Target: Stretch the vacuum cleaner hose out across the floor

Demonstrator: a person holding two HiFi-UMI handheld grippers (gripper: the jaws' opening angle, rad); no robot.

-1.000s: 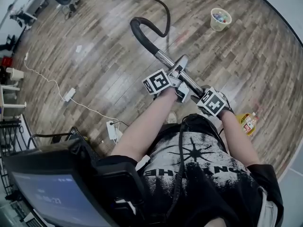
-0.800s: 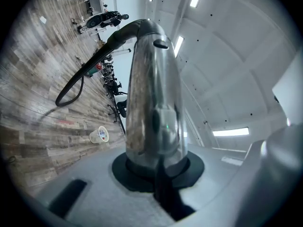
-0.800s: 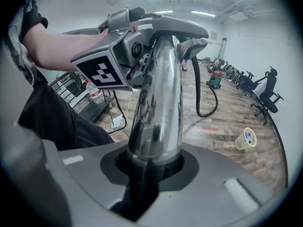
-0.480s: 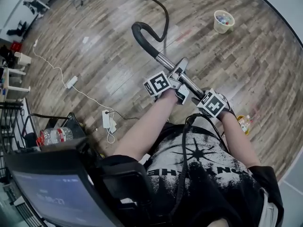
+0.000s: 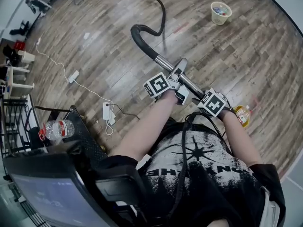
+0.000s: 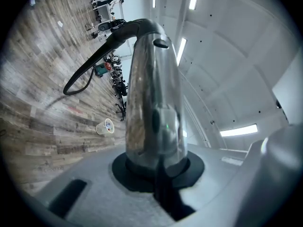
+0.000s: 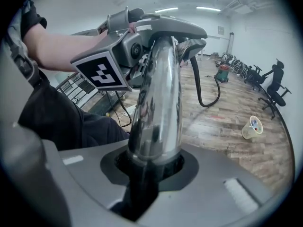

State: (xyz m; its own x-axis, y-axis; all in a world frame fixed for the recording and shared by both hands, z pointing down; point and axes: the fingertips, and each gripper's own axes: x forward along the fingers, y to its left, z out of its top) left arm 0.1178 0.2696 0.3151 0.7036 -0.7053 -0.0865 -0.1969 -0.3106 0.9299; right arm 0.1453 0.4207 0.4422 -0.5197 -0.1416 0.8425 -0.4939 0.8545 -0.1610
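The vacuum's chrome wand tube [image 5: 169,66] runs diagonally in front of the person. It ends in a black curved handle [image 5: 138,34]. From there the black hose [image 5: 158,6] loops away over the wood floor and out of the head view's top. My left gripper [image 5: 176,82] is shut on the tube [image 6: 154,112], higher up it. My right gripper [image 5: 208,100] is shut on the same tube [image 7: 156,103], lower down and near the person's body. In the right gripper view the hose [image 7: 204,91] trails off to the vacuum body [image 7: 221,73] far down the room.
A paper cup [image 5: 221,12] with small coloured items stands at the far right. A power strip [image 5: 108,112] and white cable [image 5: 57,65] lie at the left. A water bottle [image 5: 57,129] rests on a black rack. A yellow bottle [image 5: 242,113] lies by the right arm. Office chairs [image 7: 277,86] stand at the wall.
Both grippers keep their hold at the same spots on the tube. The head view has shifted, bringing the water bottle and rack into sight at the left.
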